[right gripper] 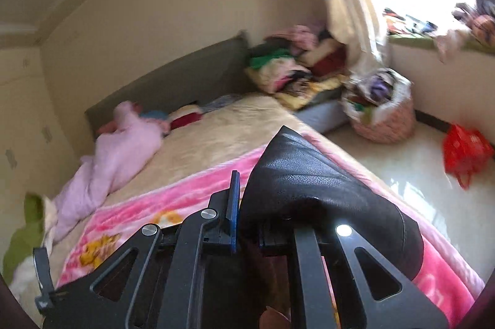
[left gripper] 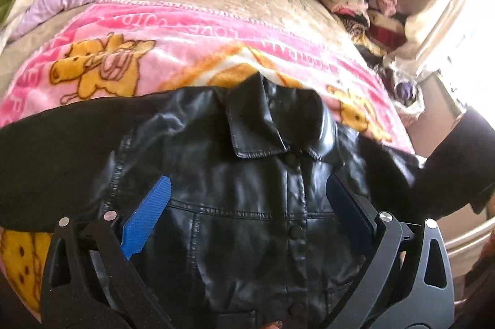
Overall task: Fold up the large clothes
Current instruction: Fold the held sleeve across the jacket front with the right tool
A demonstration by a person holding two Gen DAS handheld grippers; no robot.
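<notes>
Folding barely begun: black jacket (left gripper: pixel 247 190) lies front-up, buttoned, collar far, on the pink blanket (left gripper: pixel 173 32), no fold visible yet; left gripper (left gripper: pixel 247 193) hovers over its chest, jaws wide, while right gripper (right gripper: pixel 247 205) pinches a jacket flap.

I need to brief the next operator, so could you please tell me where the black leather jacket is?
The black leather jacket lies front-up on the pink cartoon blanket, beneath the open left tongs.
</notes>
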